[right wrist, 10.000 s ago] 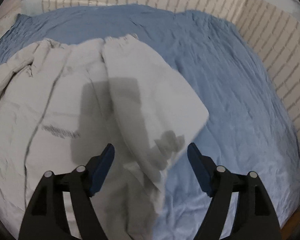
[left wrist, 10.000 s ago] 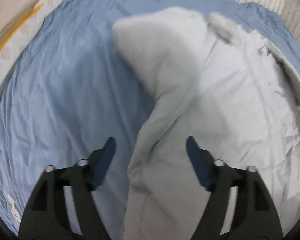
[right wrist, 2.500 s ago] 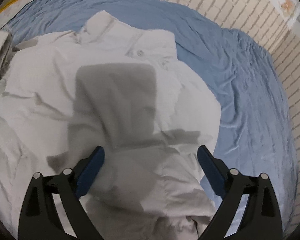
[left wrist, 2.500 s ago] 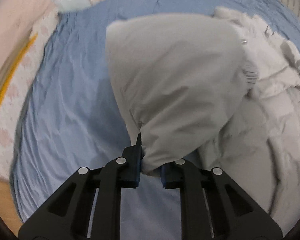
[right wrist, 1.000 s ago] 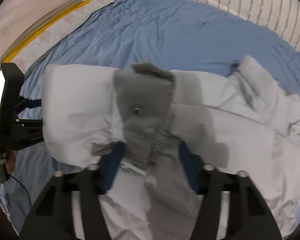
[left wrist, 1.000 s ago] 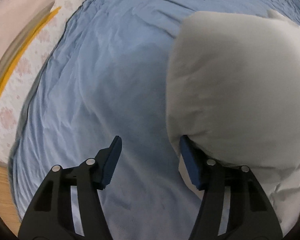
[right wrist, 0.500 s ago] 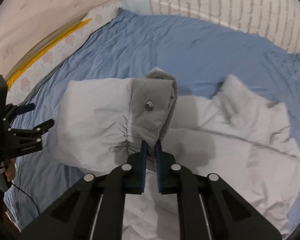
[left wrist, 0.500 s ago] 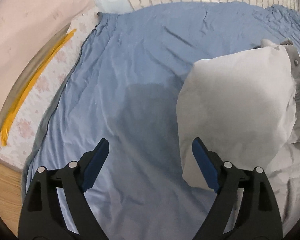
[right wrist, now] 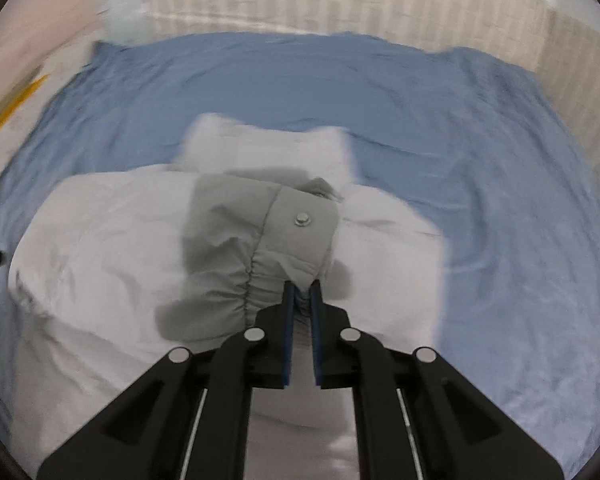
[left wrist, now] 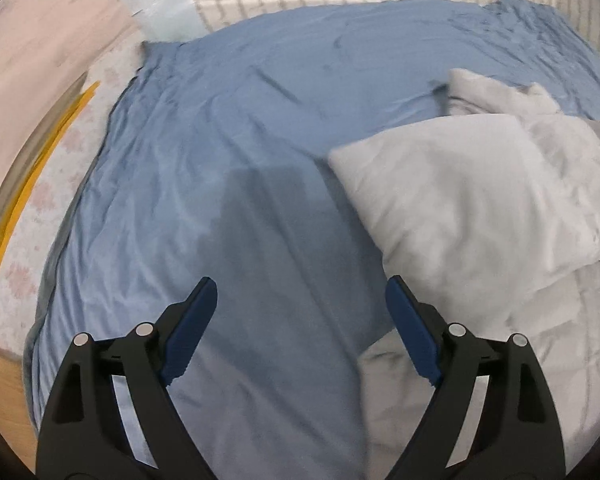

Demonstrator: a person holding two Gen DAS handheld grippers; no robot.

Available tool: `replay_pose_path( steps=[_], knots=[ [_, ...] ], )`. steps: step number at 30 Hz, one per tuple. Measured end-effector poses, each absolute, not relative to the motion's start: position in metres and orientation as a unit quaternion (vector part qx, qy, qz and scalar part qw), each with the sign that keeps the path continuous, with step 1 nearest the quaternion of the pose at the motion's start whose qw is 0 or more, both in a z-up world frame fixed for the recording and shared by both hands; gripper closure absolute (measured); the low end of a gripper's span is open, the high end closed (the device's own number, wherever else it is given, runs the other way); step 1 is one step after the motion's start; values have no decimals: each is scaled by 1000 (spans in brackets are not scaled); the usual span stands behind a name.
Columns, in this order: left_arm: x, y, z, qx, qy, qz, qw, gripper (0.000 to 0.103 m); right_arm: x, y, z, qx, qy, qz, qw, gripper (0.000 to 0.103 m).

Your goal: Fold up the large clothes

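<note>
Right tongs [right wrist: 303, 289] angled down, pinching jacket cuff [right wrist: 300, 236], left tongs [left wrist: 300, 316] spread wide, empty, over blue sheet [left wrist: 236, 152]

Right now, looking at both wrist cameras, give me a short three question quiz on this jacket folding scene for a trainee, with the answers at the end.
1. True or false: the left gripper is clamped on the pale grey jacket.
2. Which part of the jacket is pinched in the right gripper? A) the collar B) the sleeve cuff with a snap button C) the hem
3. Fill in: the jacket lies on a ____ bedsheet.

Key
1. False: its jaws stand wide apart over the sheet, with nothing between them.
2. B
3. blue
</note>
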State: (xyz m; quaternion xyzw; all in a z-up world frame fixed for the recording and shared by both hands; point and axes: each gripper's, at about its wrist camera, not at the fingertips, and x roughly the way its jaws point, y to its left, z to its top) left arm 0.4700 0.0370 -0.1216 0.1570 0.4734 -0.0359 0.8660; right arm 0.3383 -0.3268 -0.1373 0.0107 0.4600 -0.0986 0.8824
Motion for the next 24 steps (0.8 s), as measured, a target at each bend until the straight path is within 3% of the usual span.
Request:
replay_pose_path(
  steps=[6,7,9,11,13,15,18,19,20,21,22,23,24],
  knots=[
    [465,-19,-129,129,489,-95,858,18,316,-392,-153,26,473,-151,868,96],
    [466,-31,-132,124,494,-110,854,21,314,-395,-157,12,475,-162,865,103],
    [451,-59,-145,135,500,-120,847,38,312,-402,-163,-20,477,-189,858,103],
    [447,-79,-163,148,515,-123,835,74,308,-417,-165,12,483,-183,856,103],
    [448,-89,-174,147,531,-132,824,87,299,-426,-163,38,477,-165,862,103],
    [451,-97,-187,153,542,-124,817,88,296,-429,-161,71,477,-125,867,100],
    [456,-111,-201,166,545,-111,814,88,301,-426,-159,107,473,-90,870,99],
    [454,-112,-201,166,544,-109,815,88,307,-427,-161,119,475,-80,868,88],
    [450,-107,-197,164,541,-109,818,85,312,-428,-162,129,474,-74,868,63],
    [445,-101,-192,164,537,-107,820,79,318,-428,-165,134,474,-73,867,51],
    [440,-95,-189,168,533,-102,823,59,321,-426,-167,132,473,-75,868,44],
    [436,-90,-185,175,523,-92,829,32,327,-424,-171,127,474,-74,868,44],
    [433,-85,-180,179,512,-85,836,22,330,-422,-175,122,477,-73,867,44]
  ],
)
